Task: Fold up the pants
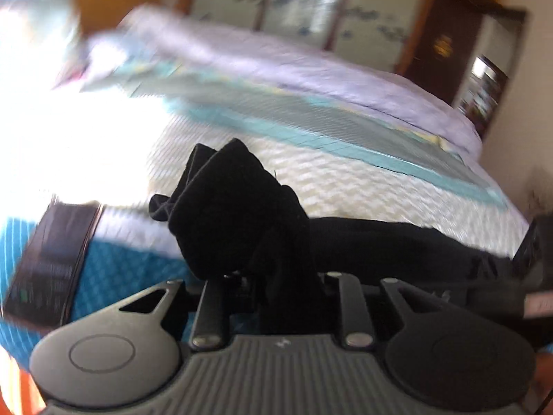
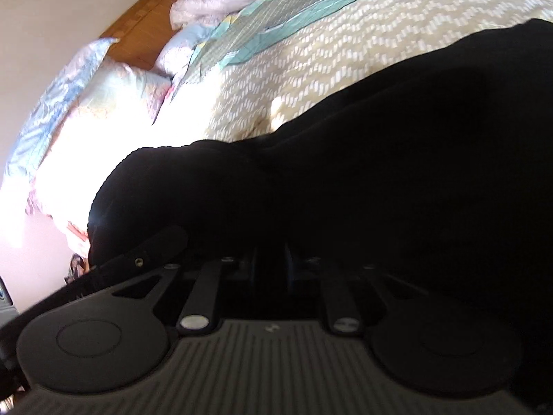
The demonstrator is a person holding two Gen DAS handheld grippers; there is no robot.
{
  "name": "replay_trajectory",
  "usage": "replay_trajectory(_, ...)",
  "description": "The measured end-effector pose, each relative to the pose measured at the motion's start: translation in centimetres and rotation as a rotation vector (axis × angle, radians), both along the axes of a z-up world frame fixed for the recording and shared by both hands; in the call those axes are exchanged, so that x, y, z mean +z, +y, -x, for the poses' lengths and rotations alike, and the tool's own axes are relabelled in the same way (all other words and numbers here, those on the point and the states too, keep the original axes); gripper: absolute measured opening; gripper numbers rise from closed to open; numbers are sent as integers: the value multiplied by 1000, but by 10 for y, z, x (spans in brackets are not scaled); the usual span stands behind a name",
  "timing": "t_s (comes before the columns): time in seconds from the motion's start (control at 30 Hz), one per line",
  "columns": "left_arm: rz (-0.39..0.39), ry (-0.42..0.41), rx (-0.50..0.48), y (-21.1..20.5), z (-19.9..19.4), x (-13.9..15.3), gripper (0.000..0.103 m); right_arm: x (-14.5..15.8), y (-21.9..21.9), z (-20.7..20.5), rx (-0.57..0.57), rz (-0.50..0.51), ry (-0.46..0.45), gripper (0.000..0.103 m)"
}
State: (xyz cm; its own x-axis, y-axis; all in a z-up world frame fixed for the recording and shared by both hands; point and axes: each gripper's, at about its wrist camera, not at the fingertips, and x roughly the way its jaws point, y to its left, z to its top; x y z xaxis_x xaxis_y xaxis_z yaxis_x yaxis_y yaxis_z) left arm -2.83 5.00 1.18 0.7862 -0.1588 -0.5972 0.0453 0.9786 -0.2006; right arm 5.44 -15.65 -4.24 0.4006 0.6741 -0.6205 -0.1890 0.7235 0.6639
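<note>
The black pants (image 1: 242,214) bunch up right at your left gripper (image 1: 273,287), whose fingers are clenched on a fold of them. From there the cloth stretches away sideways toward your right gripper (image 2: 269,263), its long axis running between your two hands over the bed (image 2: 345,69). The right fingers grasp dark fabric too, so both hands are equally near.

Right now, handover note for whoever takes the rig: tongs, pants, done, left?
Left tongs: shut on a bunched end of the black pants.
Right tongs: shut on the pants too, cloth draped over the fingers.
Pants: partly lifted, the rest trailing on the bed.
Done: both ends gripped.
Left: no neat fold visible yet; lay flat, fold, release.
</note>
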Motion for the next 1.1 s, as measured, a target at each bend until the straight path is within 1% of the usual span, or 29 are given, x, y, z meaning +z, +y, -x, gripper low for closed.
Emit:
replay_trajectory(0.1,-121,-65,-122,-37,1,8,21,14,-52,11,-134,-28,-26,23)
replay_trajectory(0.2,-266,-106,-264,-90,4,3,22,30,-109,26,-261,-8,-58,23)
replay_trajectory(0.23,-331,-108,-311,-111,6,-2,23,35,-125,32,-297,-2,-69,23)
replay_trajectory(0.27,-399,-98,-353,-132,8,-8,31,39,-139,38,-331,1,-75,23)
replay_trajectory(0.3,-449,-85,-386,-149,9,-17,34,41,-153,44,-365,-2,-77,24)
replay_trajectory(0.37,-508,-41,-438,-172,11,-31,35,42,-172,54,-418,-12,-71,28)
replay_trajectory(0.43,-578,-60,-462,-183,24,-35,38,42,-182,59,-445,-15,-62,29)
replay_trajectory(0.47,-592,-73,-471,-183,29,-33,41,42,-184,62,-448,-19,-63,29)
replay_trajectory(0.5,-570,-70,-481,-178,33,-29,44,41,-183,60,-446,-23,-67,29)
replay_trajectory(0.53,-514,-49,-486,-169,34,-22,44,42,-182,61,-442,-25,-74,30)
replay_trajectory(0.6,-354,3,-486,-145,31,-5,45,44,-177,61,-426,-26,-99,30)
replay_trajectory(0.67,-184,23,-480,-117,31,12,47,50,-168,63,-409,-27,-143,30)
replay_trajectory(0.7,-114,26,-460,-104,30,18,48,54,-164,63,-386,-27,-179,30)
replay_trajectory(0.77,-9,54,-386,-82,22,25,48,63,-151,65,-339,-11,-244,30)
replay_trajectory(0.83,52,89,-310,-66,9,24,48,67,-136,65,-289,4,-288,30)
replay_trajectory(0.9,66,118,-237,-57,0,19,48,68,-126,63,-255,28,-298,30)
replay_trajectory(0.93,72,130,-212,-53,-2,16,48,69,-123,63,-260,55,-304,31)
replay_trajectory(0.97,86,142,-200,-51,-3,14,48,69,-123,63,-271,78,-314,35)
replay_trajectory(1.0,101,154,-194,-49,-5,11,48,69,-127,64,-288,92,-325,52)
replay_trajectory(1.03,108,167,-191,-49,-6,7,48,70,-129,62,-312,109,-328,73)
replay_trajectory(1.07,107,179,-192,-47,-7,3,48,68,-132,57,-335,123,-330,80)
replay_trajectory(1.1,98,191,-193,-50,-8,-2,48,64,-134,50,-335,131,-324,82)
